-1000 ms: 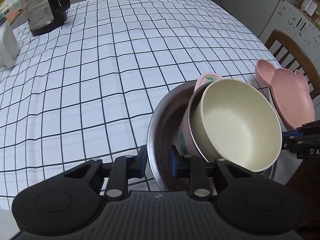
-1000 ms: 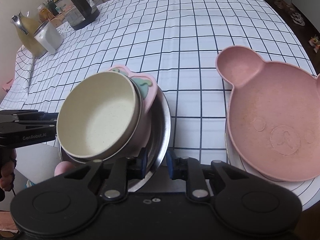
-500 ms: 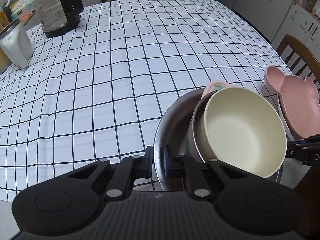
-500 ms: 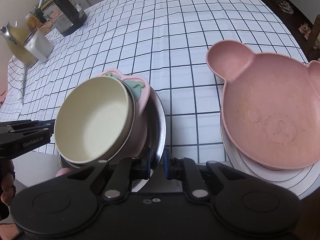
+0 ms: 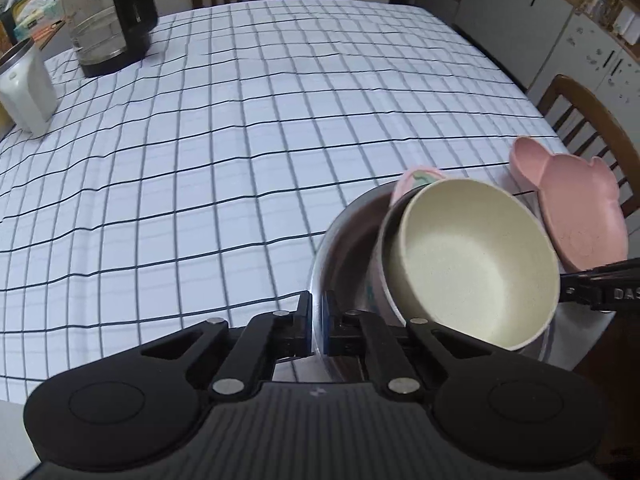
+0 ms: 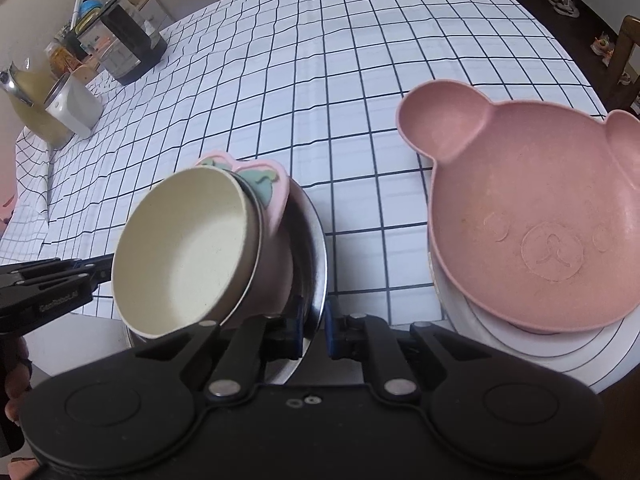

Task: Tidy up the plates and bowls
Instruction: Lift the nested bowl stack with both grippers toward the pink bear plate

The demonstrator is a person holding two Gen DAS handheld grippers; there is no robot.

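Bowls, nested and tilted, are carried over the near edge of the checked bench (image 5: 248, 128): a steel bowl (image 5: 344, 248) outermost, a pink bowl (image 6: 276, 196) with a green motif inside it, and a cream bowl (image 5: 472, 256) innermost, leaning toward the left side. Beside them to the right, a pink bear plate (image 6: 532, 216) rests on a white plate (image 6: 560, 344) on the bench, apart from the stack. Both grippers hold the steel bowl by opposite edges of its rim: the left gripper (image 5: 319, 320) has just been closing and its fingers are now clamped on the rim; the right gripper (image 6: 310, 328) likewise has its fingers pinched on the rim. Judgement: the stack appears to be held between two hands, and the inner bowls sit loose. Recommended handling: keep both clamps firm, level the steel bowl before moving, move both hands together, and avoid further tilt, since the cream bowl could slide out.
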